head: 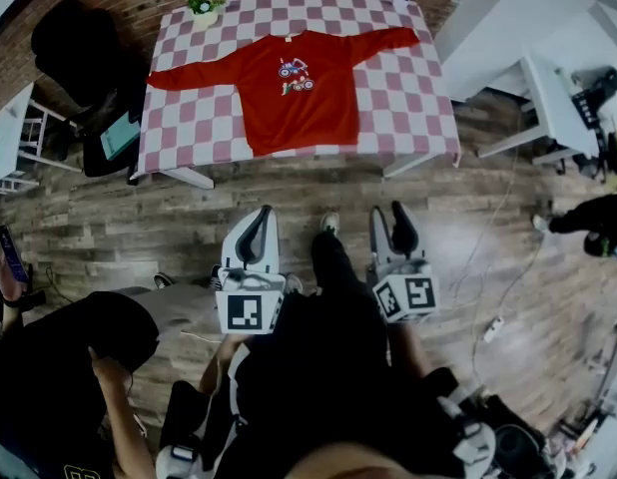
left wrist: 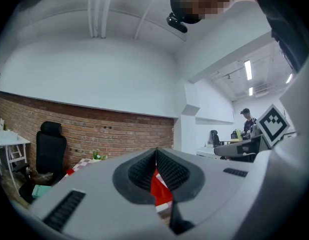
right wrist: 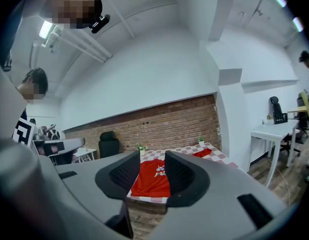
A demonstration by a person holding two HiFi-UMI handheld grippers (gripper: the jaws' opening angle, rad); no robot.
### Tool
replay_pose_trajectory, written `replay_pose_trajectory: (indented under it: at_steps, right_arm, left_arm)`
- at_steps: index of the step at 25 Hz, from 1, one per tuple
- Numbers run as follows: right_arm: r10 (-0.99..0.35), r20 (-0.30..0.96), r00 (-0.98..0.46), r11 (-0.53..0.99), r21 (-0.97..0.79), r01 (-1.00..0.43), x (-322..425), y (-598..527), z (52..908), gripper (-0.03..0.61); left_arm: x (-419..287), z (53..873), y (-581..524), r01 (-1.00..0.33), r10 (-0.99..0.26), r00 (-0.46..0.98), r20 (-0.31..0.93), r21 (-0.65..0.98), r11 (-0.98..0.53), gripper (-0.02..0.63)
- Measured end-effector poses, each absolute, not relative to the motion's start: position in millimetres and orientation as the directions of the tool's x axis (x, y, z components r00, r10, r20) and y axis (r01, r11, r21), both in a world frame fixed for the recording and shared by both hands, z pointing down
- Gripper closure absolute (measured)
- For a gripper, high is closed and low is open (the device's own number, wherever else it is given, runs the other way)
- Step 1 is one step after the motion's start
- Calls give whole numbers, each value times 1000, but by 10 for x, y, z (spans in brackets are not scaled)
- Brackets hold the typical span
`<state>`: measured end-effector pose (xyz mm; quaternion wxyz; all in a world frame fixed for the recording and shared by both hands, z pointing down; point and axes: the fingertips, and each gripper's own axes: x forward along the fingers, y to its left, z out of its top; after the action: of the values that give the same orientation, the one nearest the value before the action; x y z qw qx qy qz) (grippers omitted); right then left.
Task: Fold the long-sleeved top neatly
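Red top lies flat; both grippers are well short of the desk.

The checked desk [head: 408, 98] carries the long-sleeved top [head: 294, 93] face up, with the sleeves stretched out to either side and nothing folded yet. Over the wooden floor [head: 139, 228], well apart from it, the left gripper [head: 255, 230] has its fingers [left wrist: 139, 171] pressed together on nothing, and the right gripper [head: 399, 230] holds its fingers [right wrist: 123, 173] apart and empty. I'd open the left one before reaching, then take one sleeve at cuff and shoulder so the fold lands straight.

Light: bright, even, from ceiling strips [left wrist: 248, 70] | Shadows: soft | Edges: strong fisheye bend, black corners in my views | Focus: nearest foreground slightly soft, head view dimmer
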<state>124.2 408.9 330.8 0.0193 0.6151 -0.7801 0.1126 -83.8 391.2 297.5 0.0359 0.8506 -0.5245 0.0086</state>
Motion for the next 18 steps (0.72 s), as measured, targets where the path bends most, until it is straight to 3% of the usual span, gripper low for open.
replay_pose_trajectory:
  at_steps: [18]
  right_arm:
    - [-924, 204, -322, 298, -141, -944, 2231, 2149, 3437, 442]
  left_arm:
    - [125, 2910, 2205, -931, -928, 365, 71, 58, -361, 606]
